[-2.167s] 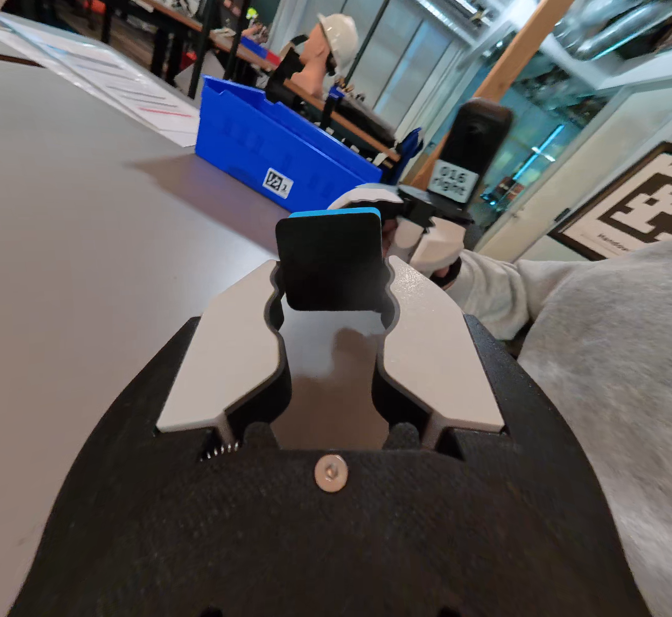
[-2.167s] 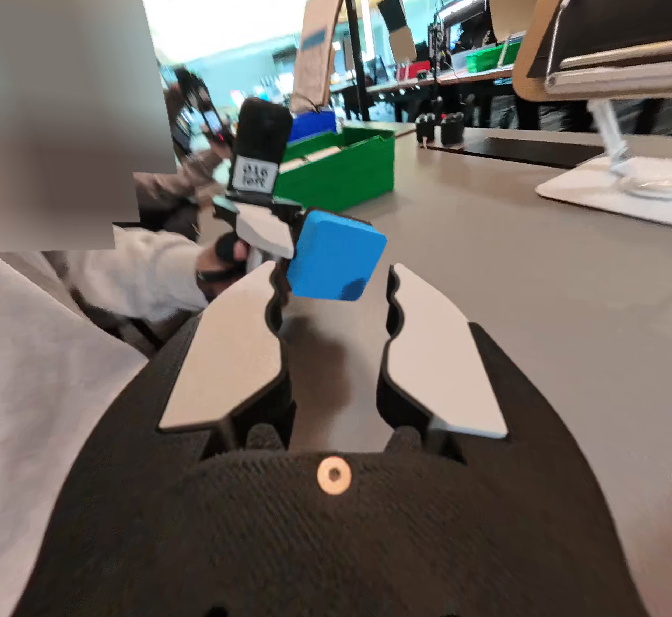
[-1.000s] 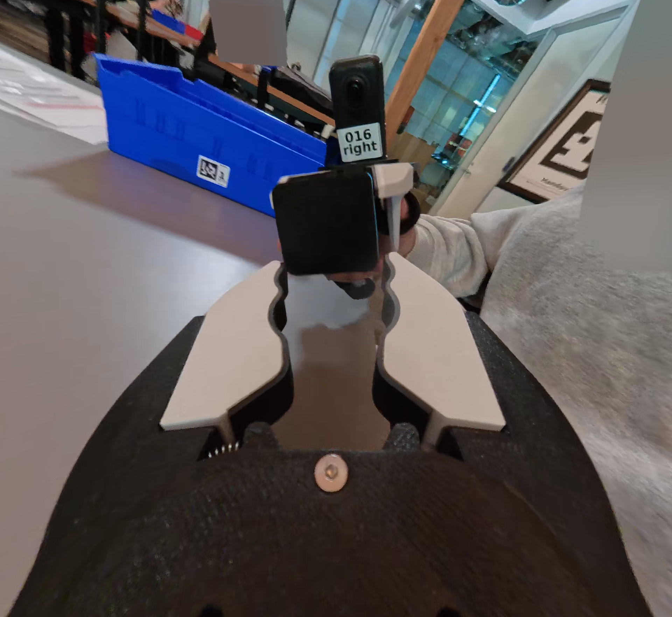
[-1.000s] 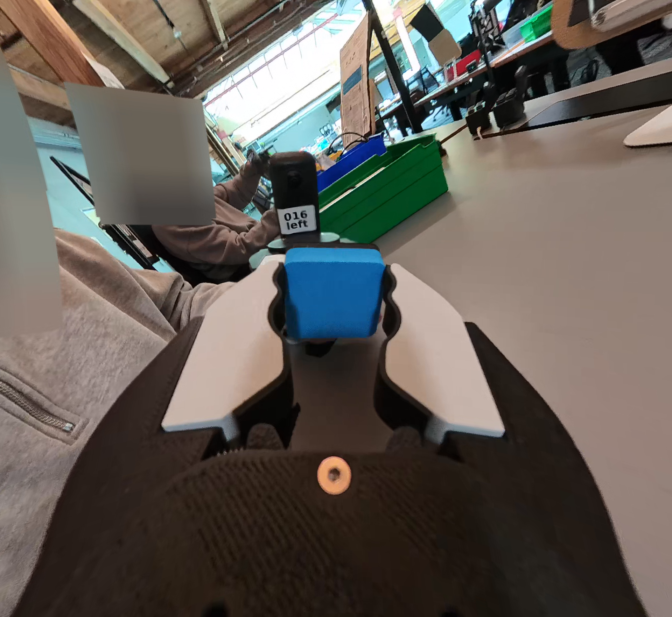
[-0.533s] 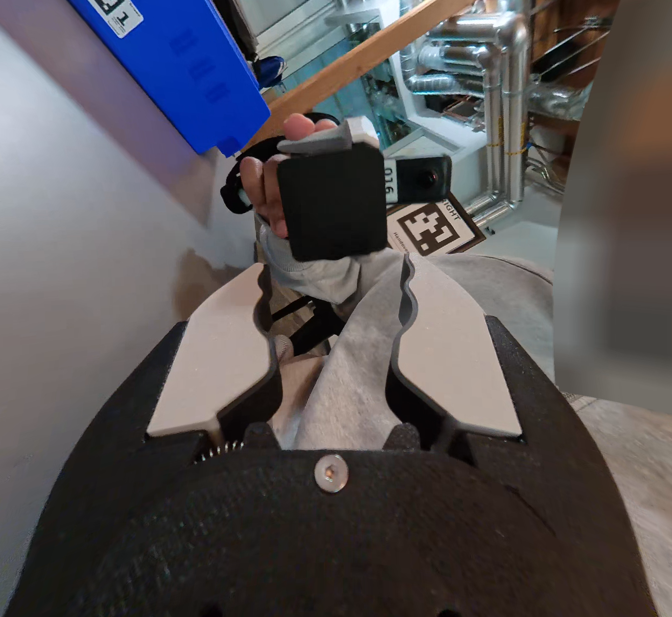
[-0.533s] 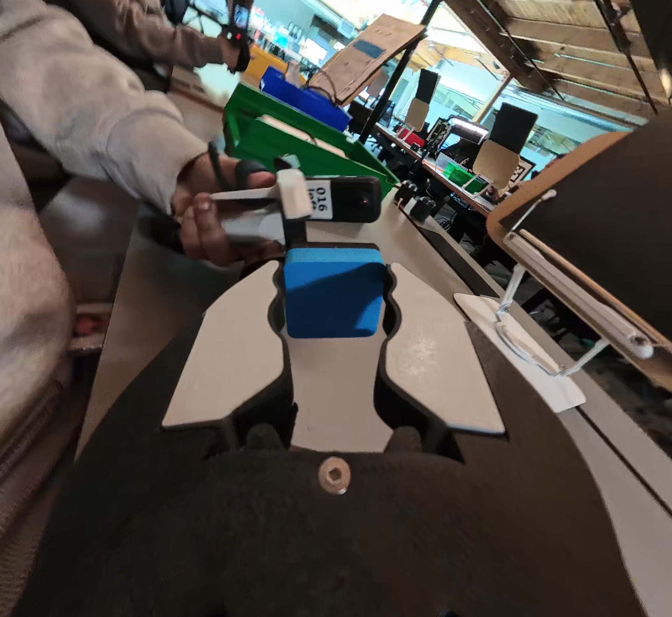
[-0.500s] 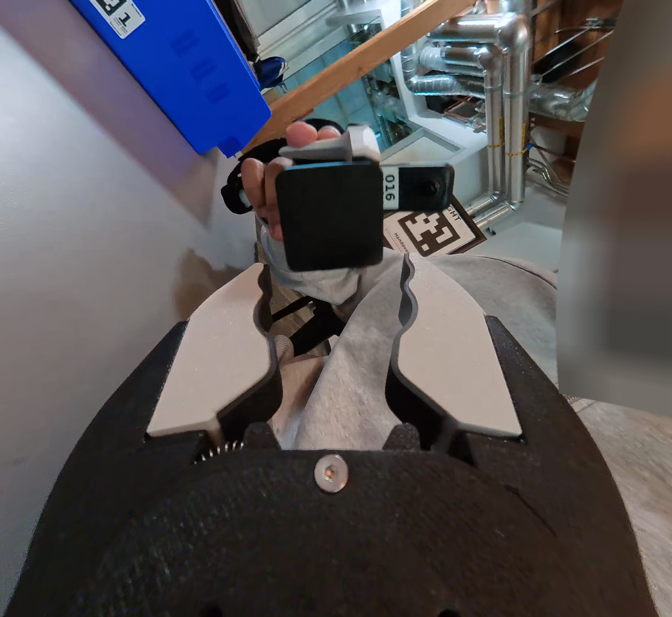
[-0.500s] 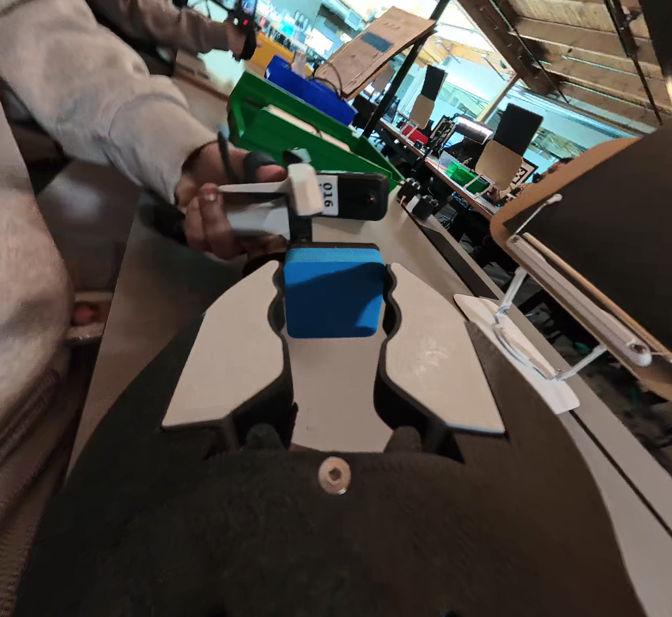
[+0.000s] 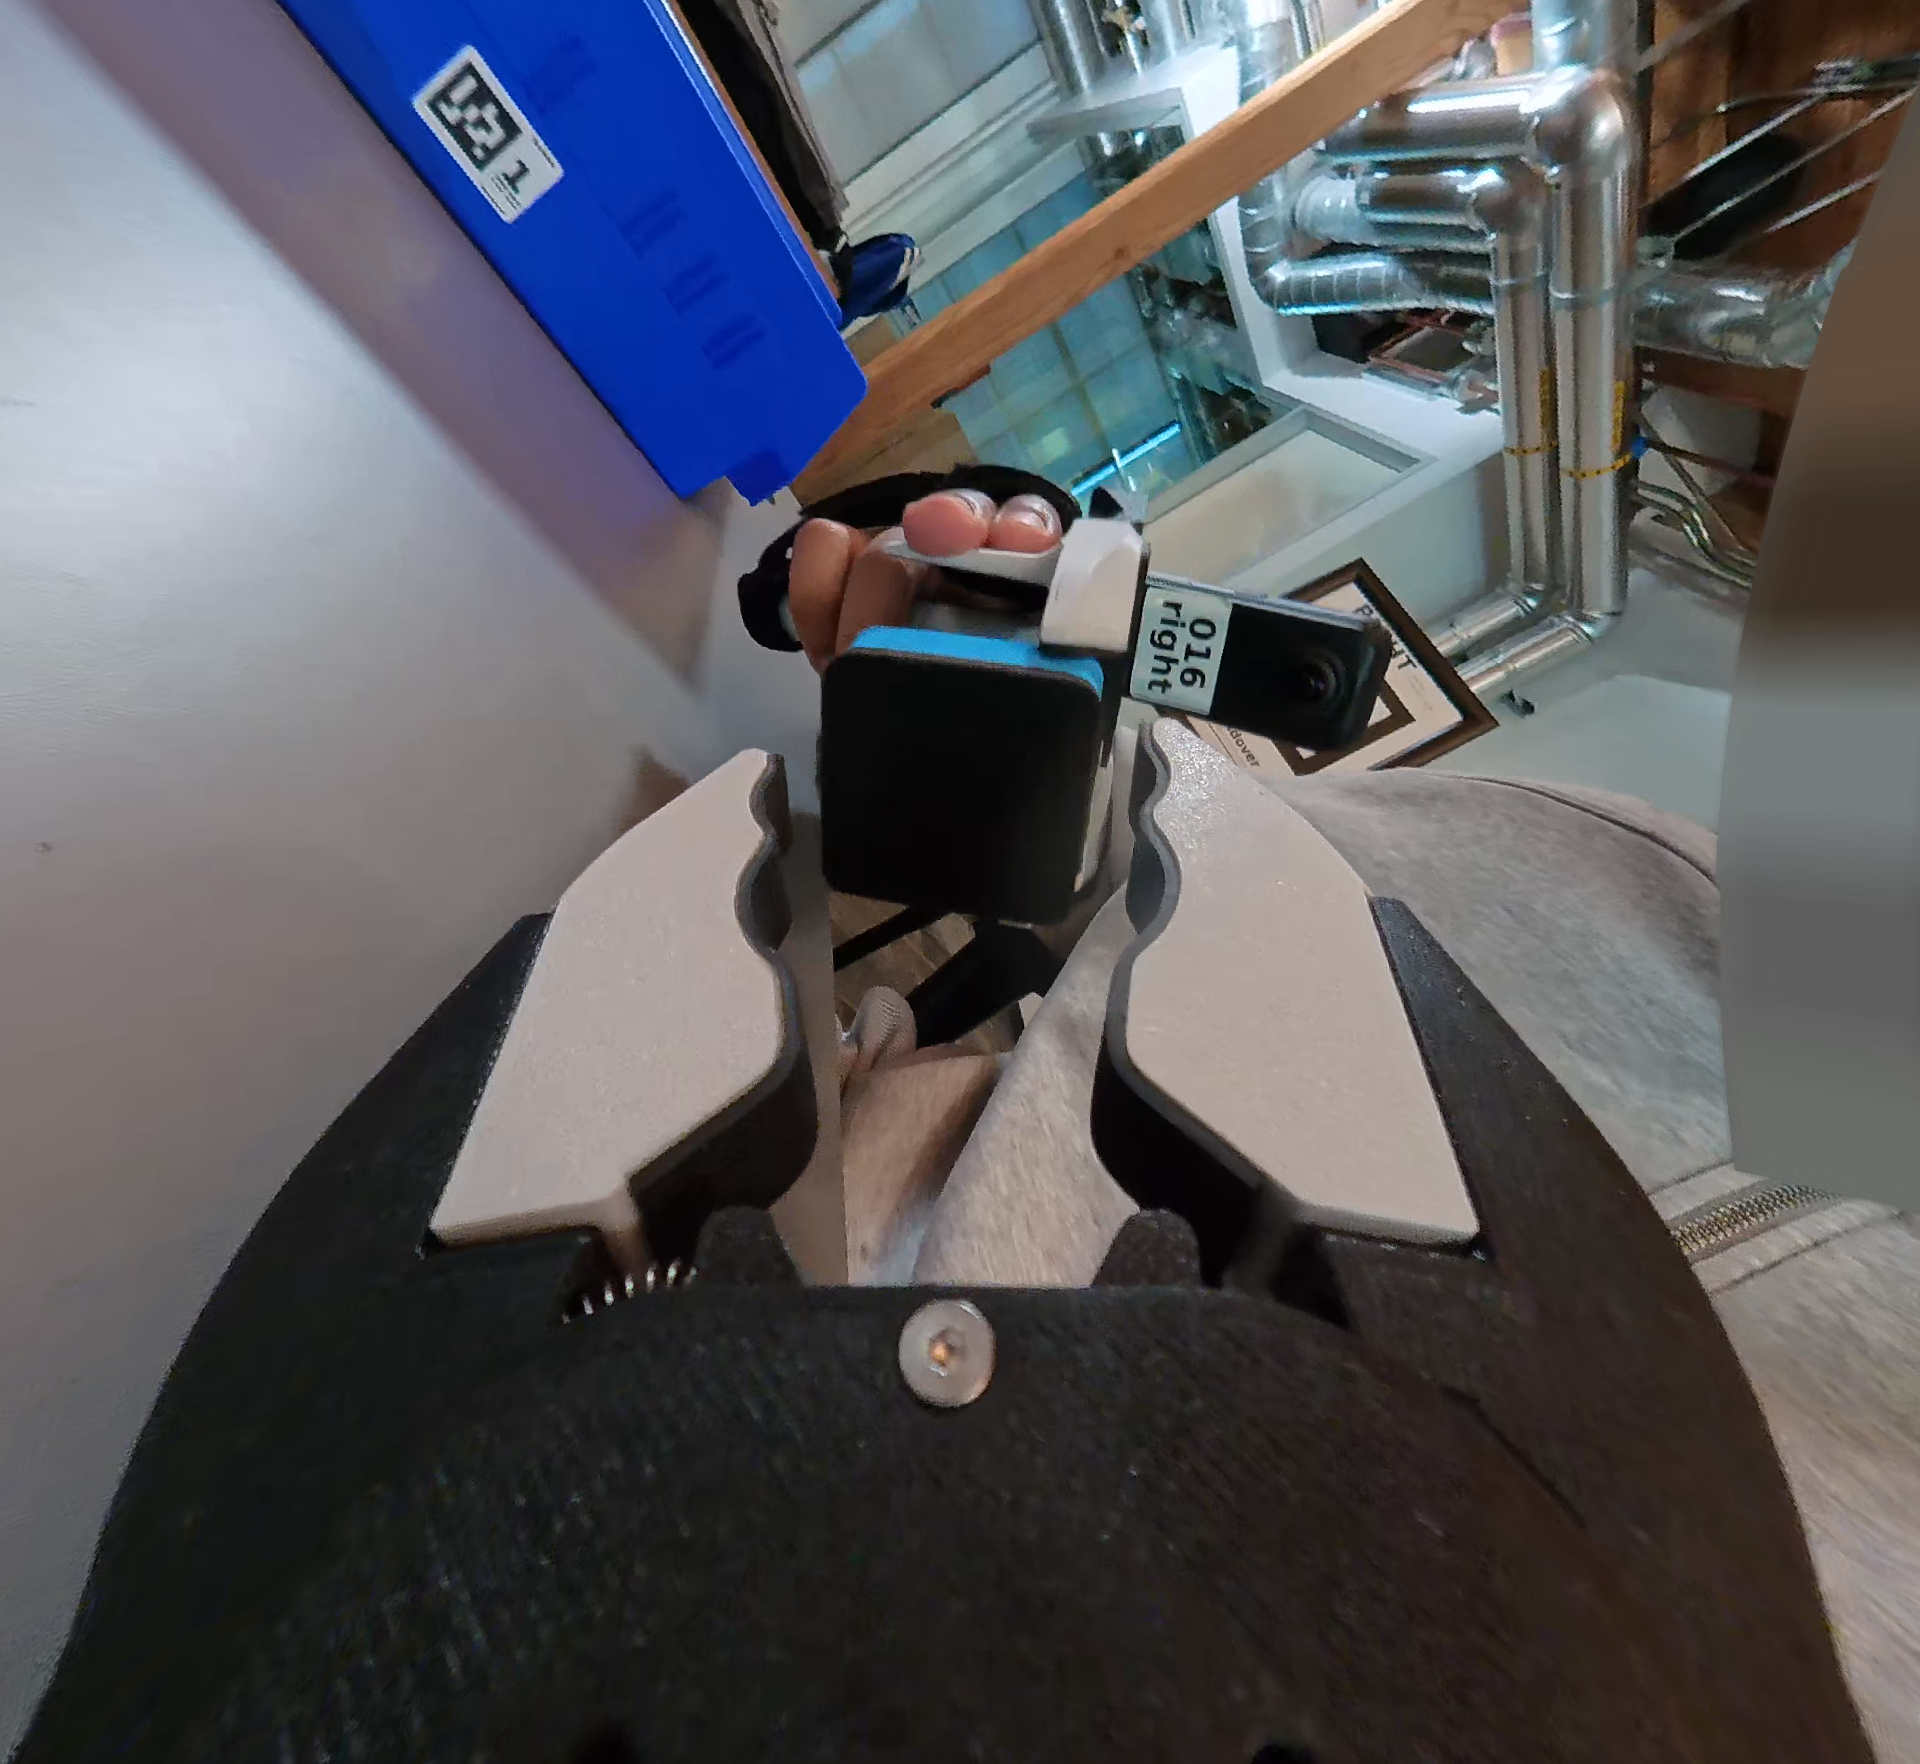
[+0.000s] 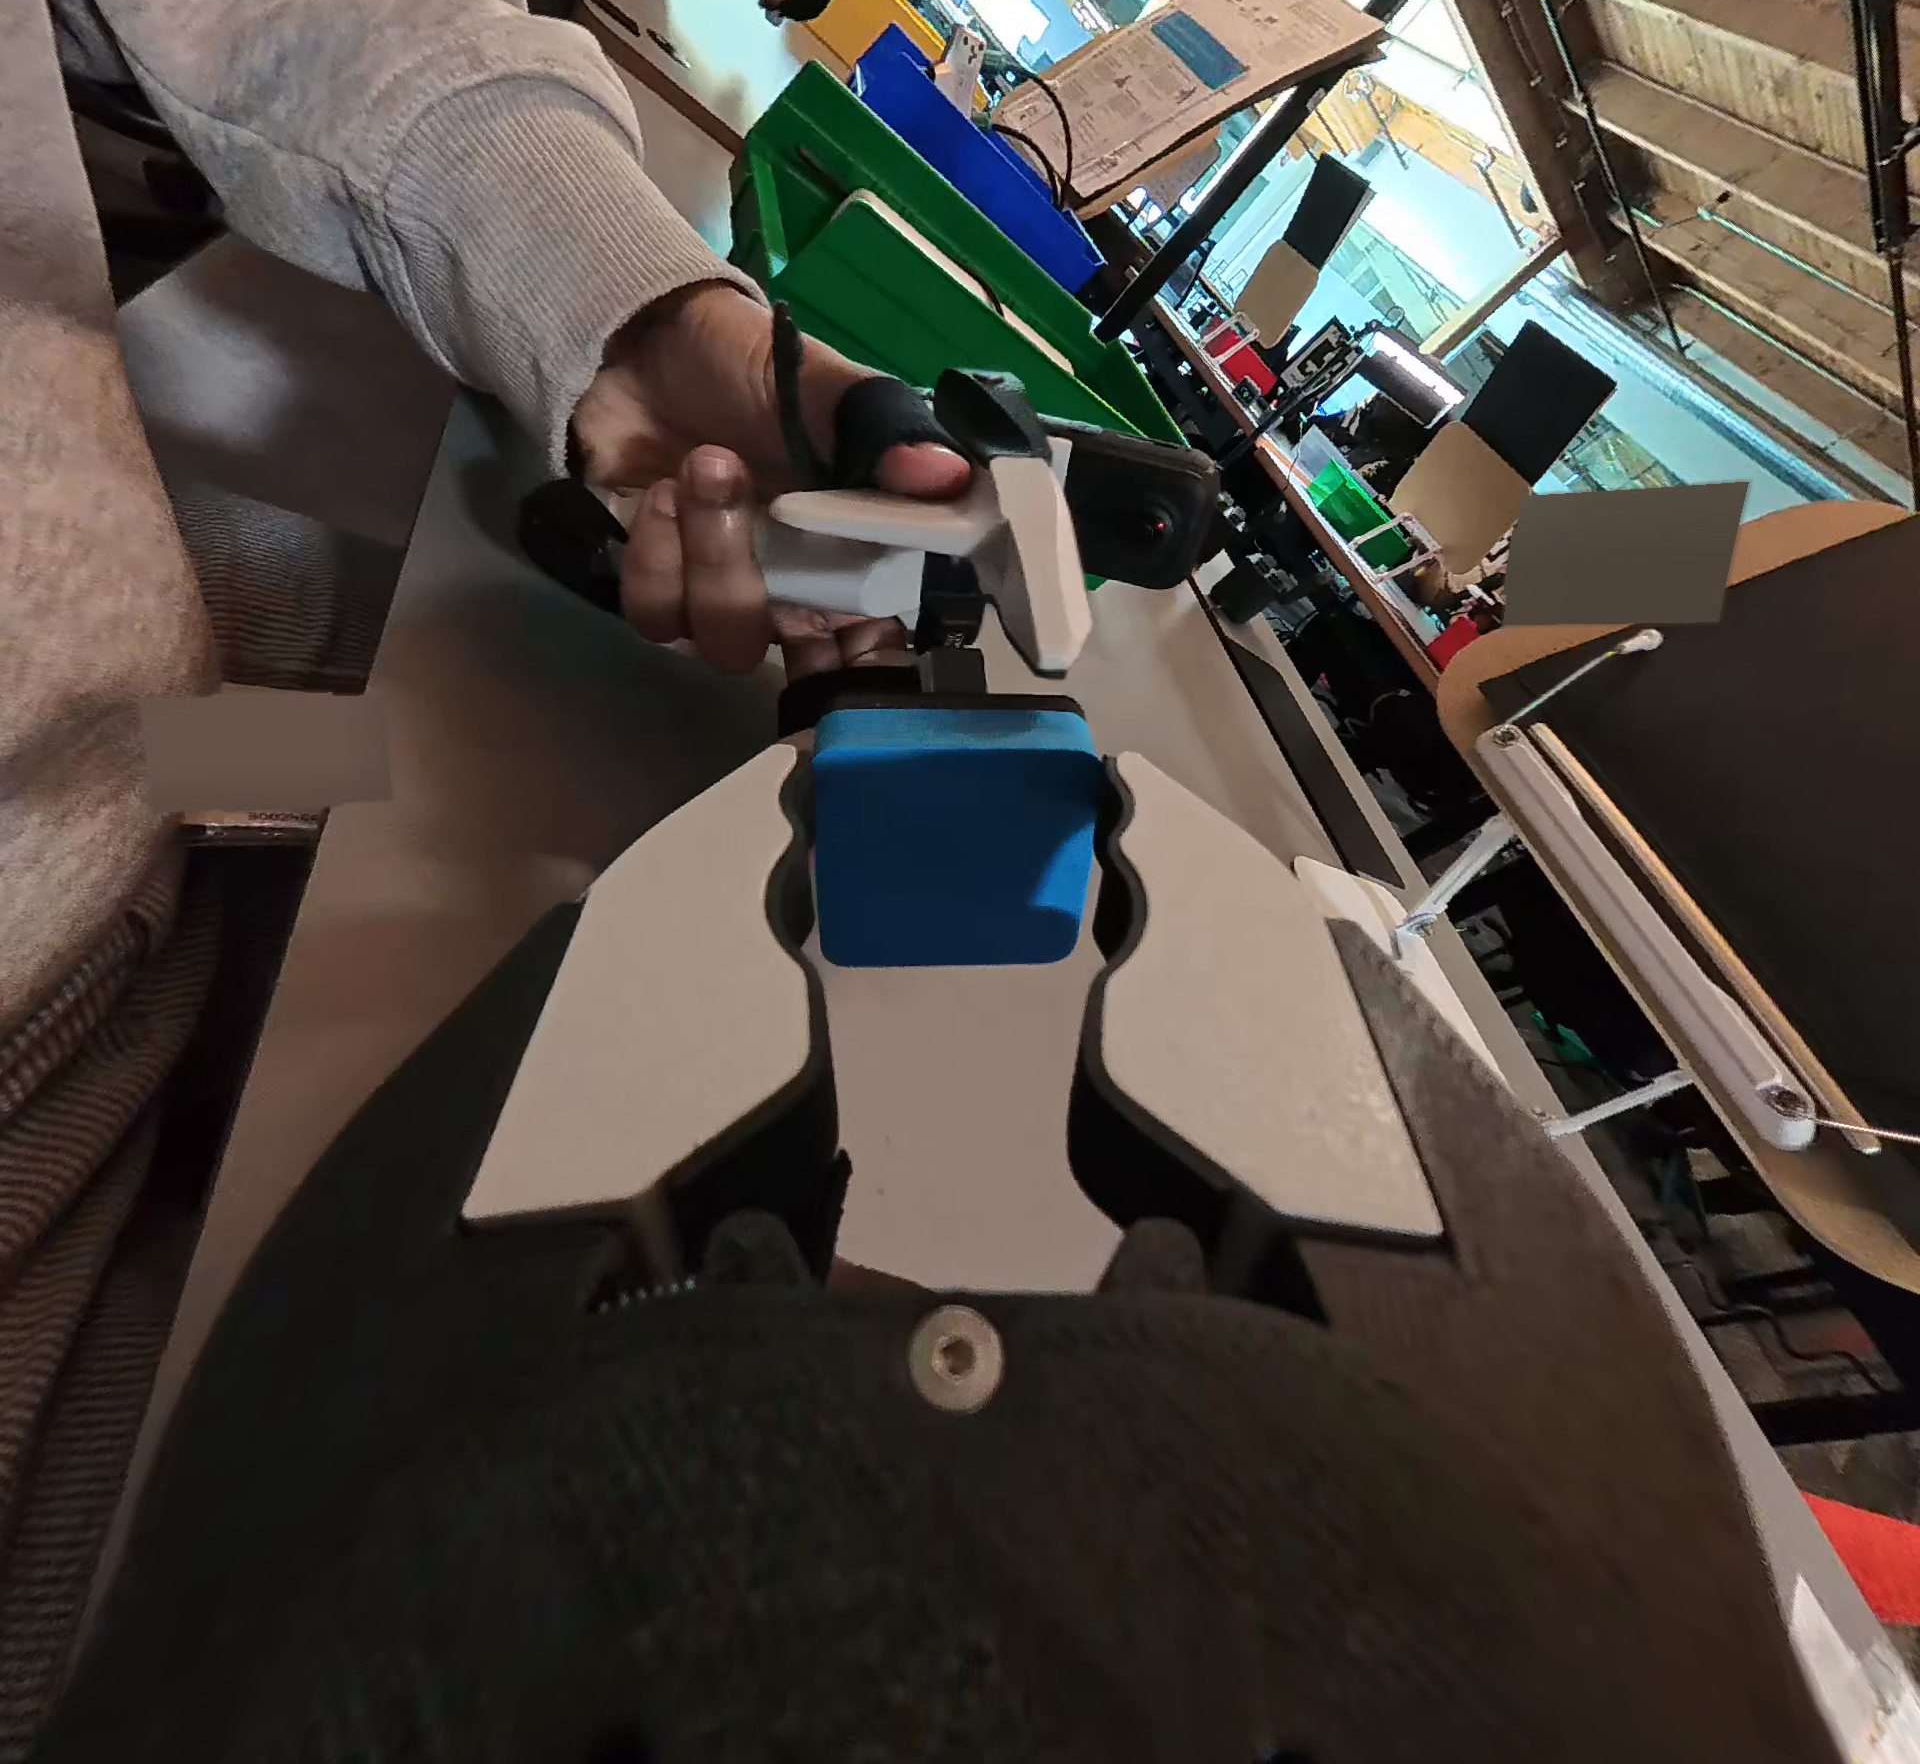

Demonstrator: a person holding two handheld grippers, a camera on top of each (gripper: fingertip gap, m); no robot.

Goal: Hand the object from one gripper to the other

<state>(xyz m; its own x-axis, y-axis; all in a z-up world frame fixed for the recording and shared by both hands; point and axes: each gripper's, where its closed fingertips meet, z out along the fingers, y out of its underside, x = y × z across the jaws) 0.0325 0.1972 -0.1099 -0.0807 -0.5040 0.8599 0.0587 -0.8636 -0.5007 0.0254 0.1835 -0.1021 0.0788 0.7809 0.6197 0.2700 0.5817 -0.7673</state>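
Note:
A block with a blue face [image 10: 951,847] and a black face [image 9: 956,784] is clamped between the fingers of my right gripper [image 10: 956,779], which is shut on it. In the left wrist view the block sits between the tips of my left gripper [image 9: 961,769], which is open, with a gap on each side. The right gripper's camera [image 9: 1288,675] and a hand [image 9: 883,561] show behind the block. The hand [image 10: 707,488] holding the left gripper shows beyond the block in the right wrist view.
A blue bin [image 9: 582,156] stands on the grey table [image 9: 208,675]. A green bin [image 10: 894,260] lies farther along the table. A dark panel on a white stand [image 10: 1662,883] is at the right. Grey sleeves [image 10: 364,104] are close on the left. My two grippers' fingertips are within a few centimetres of each other.
The left gripper held the block, the right closed on it, then the left opened. Since half a second ago the block has come nearer, from beyond the left tips to between them.

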